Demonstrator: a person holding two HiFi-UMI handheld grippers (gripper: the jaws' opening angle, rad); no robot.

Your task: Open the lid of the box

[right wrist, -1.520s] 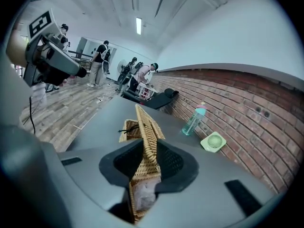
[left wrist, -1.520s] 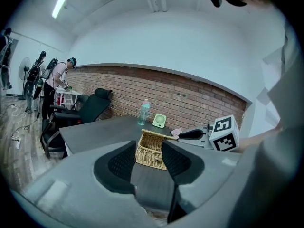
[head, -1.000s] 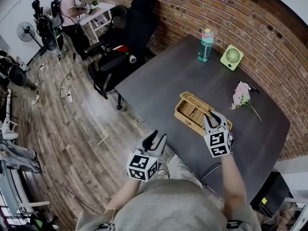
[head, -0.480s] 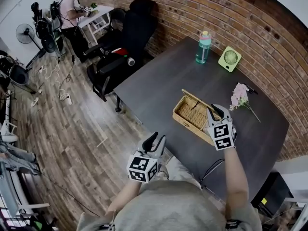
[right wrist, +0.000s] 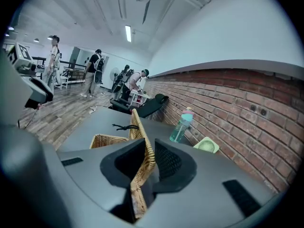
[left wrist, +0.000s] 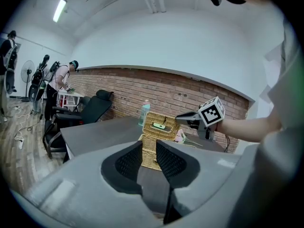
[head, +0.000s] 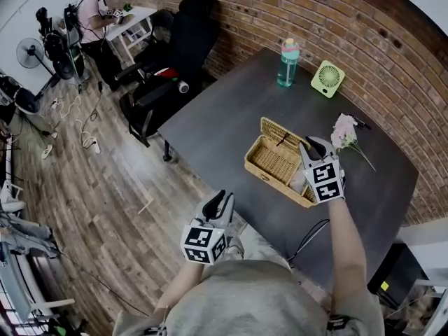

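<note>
Dark table [head: 231,110] carried the wicker box [head: 269,161]; the right gripper [head: 313,145] pinched its raised lid [right wrist: 145,156] at the box's three o'clock side. At seven o'clock, the left gripper's [head: 218,203] jaws were closing, empty.

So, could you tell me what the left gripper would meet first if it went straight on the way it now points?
Probably the box, seen dead ahead between its jaws with the lid raised above it; depth is unclear. The left gripper is off the table, jaws closing on nothing.
</note>
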